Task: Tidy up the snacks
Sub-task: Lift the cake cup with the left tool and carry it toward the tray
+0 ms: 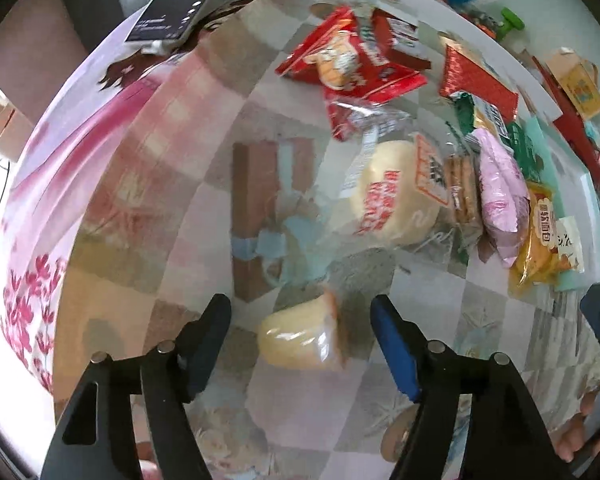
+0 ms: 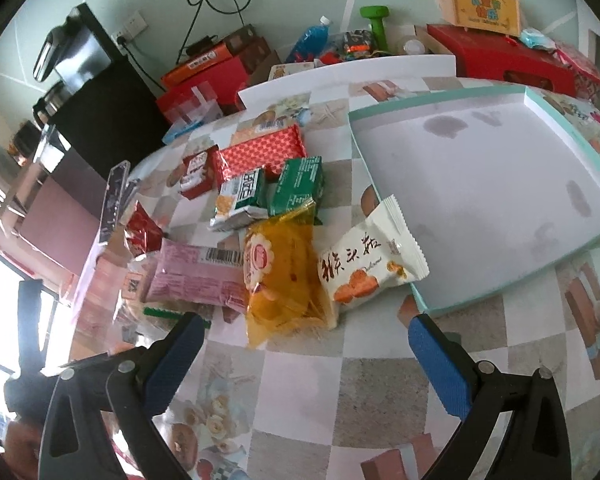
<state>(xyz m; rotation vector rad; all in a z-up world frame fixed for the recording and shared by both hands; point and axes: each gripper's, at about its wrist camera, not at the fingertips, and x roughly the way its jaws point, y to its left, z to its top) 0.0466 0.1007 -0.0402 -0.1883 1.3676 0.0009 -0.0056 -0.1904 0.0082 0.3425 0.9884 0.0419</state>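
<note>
Between the fingers of my left tool lies a small pale bun in clear wrap, resting on the checkered surface; the jaws stand apart on either side of it and neither pad seems to press it, so I judge it loose rather than gripped. My right tool hovers with its jaws wide apart and nothing between them, low over bare surface in front of the heap.

Just past that come the snacks, jumbled and overlapping: a yellow packet, a white packet with orange biscuits printed on it leaning on the near corner of the tray, a pink packet, two green packets and red ones behind. From the left view, a larger round bun in clear wrap lies beside a sleeve of biscuits.

Farther right sits the shallow white tray with a mint rim, stained but holding nothing inside.

My guess is that the sorting has barely begun: nearly every snack is left to place. Beyond the surface's far edge, red boxes and clutter crowd the wall.
</note>
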